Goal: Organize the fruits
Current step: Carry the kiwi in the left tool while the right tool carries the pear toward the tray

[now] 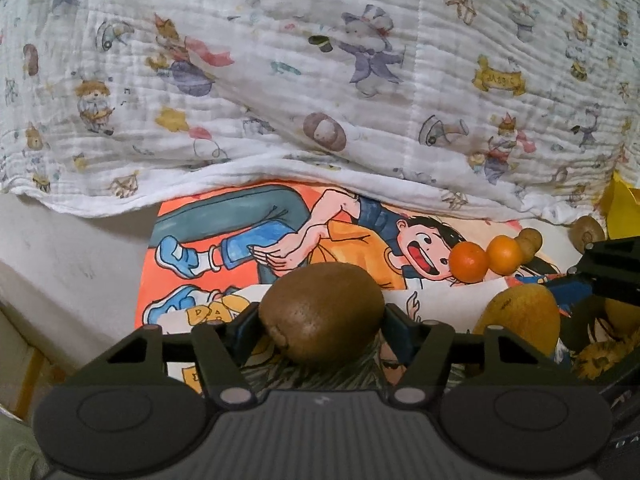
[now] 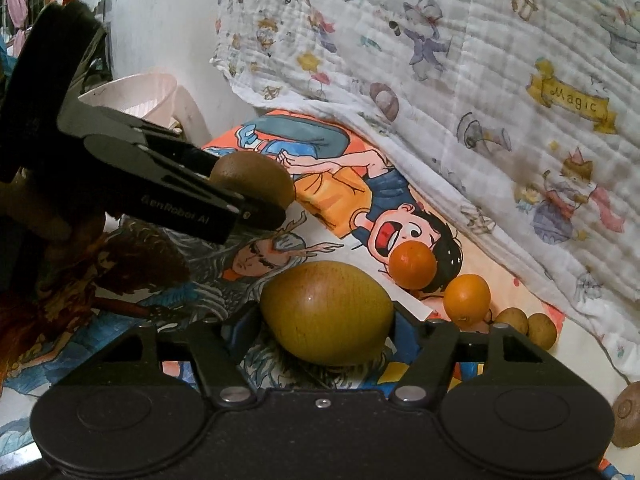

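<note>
Left jaws: I have the left gripper (image 1: 322, 316) clamped on a kiwi (image 1: 320, 312), pads at both flanks.
Right jaws: the right gripper (image 2: 326, 316) grips a yellow-green mango (image 2: 326, 312).
Beyond the right jaws: two oranges (image 2: 414, 266) and small brown fruits (image 2: 512, 320) lie loose on the cartoon mat (image 2: 340, 184); another kiwi (image 2: 628, 416) sits far right.
Progress: I judge sorting barely begun; nothing is grouped yet.

We see a white quilted blanket (image 1: 320, 80), printed with cartoon animals and yellow "Magic" banners, filling the view from nine through twelve to three o'clock. Its hem overlaps a bright cartoon poster (image 1: 256, 240) at centre. In the right wrist view a pale pink basin (image 2: 136, 92) sits at ten o'clock.
</note>
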A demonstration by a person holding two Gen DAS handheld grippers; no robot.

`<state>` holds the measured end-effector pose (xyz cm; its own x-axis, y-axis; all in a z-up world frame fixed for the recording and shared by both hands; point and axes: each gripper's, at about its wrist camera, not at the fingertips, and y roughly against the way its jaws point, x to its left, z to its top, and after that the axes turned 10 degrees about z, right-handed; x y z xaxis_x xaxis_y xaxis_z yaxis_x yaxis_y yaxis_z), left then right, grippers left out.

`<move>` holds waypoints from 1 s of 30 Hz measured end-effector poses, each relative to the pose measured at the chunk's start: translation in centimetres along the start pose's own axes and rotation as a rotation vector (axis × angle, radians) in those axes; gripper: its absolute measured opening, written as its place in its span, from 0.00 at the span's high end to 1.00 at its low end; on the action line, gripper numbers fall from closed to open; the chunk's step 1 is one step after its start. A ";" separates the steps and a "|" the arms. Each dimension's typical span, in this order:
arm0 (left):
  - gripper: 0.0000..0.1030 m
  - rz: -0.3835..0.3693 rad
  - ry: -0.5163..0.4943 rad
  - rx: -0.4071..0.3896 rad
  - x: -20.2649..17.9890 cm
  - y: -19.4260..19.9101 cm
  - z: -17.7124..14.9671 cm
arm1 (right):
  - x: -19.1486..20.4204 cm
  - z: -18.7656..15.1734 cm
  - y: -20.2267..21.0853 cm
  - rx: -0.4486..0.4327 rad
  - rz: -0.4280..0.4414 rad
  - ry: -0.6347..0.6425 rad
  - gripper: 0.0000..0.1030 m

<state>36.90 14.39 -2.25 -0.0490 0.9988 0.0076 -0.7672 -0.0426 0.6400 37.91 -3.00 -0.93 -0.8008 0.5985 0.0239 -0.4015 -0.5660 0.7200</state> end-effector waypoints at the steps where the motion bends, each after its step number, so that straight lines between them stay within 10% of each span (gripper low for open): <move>1: 0.34 0.001 -0.002 -0.003 0.0 0.0 0.0 | 0.0 -0.1 0.0 -0.005 -0.001 -0.003 0.33; 30: 0.35 -0.020 0.080 -0.037 -1.2 7.3 -1.3 | 1.2 -2.2 7.7 -0.237 0.041 -0.062 0.34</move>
<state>30.55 12.80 1.45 -0.0835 0.9942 -0.0671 -0.7914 -0.0252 0.6107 32.87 -7.90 3.09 -0.7926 0.6018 0.0981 -0.4678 -0.7034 0.5352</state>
